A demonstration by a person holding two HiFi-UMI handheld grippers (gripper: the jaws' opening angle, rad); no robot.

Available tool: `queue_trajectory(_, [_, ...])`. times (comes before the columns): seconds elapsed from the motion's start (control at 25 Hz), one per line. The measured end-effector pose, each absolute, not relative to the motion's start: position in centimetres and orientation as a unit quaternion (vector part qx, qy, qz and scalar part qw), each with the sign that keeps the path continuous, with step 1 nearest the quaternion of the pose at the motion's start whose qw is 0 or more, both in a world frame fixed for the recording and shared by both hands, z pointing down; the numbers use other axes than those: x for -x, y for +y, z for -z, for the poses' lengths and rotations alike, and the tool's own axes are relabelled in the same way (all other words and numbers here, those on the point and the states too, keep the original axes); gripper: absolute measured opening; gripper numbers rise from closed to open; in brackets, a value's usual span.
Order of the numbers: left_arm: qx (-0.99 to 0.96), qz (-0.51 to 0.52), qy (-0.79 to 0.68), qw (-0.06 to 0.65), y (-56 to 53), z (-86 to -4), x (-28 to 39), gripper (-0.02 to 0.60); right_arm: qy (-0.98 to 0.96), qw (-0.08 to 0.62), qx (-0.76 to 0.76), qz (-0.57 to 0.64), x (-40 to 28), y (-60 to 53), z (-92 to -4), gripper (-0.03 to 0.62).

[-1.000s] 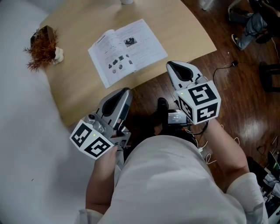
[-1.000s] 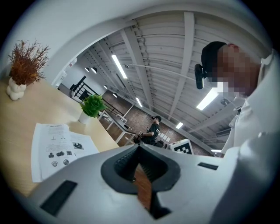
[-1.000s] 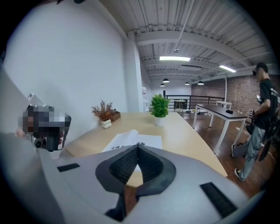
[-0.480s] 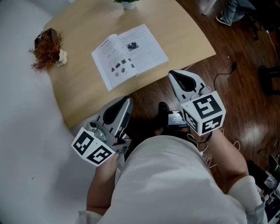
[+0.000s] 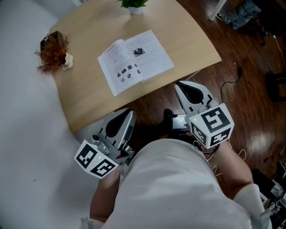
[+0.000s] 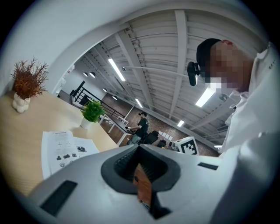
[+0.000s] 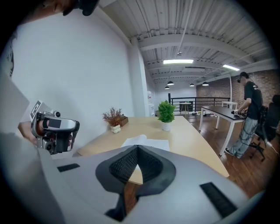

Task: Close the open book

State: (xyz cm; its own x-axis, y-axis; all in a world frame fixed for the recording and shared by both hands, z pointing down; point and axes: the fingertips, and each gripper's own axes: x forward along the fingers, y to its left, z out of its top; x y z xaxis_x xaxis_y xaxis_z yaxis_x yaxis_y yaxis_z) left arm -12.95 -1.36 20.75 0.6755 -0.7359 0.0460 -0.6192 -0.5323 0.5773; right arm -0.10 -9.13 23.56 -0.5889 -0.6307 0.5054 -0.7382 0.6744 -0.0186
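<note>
In the head view the book (image 5: 135,61) lies open and flat, pages up, in the middle of the bench (image 5: 89,98). The left hand-held gripper (image 5: 126,117) and the right hand-held gripper (image 5: 182,87) both hang short of the near edge, over the floor. Since a second ago the scene has slid down the frame and a green plant (image 5: 134,5) has come into sight at the far edge. Neither gripper has drawn nearer the book, so closing has likely not begun. The left gripper view shows its jaws together on nothing, with the book ahead to the left. The right gripper view shows jaws likewise together and empty, with the book straight beyond them.
</note>
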Motion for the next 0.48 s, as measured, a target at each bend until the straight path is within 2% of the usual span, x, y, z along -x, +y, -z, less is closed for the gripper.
queue_trajectory(0.48, [-0.875, 0.093, -0.39, 0.27, 0.3, -19.5, 11.9, -0.002, -0.904, 0.216, -0.356, -0.099, 1.0, -6.7, -20.6, 0.002])
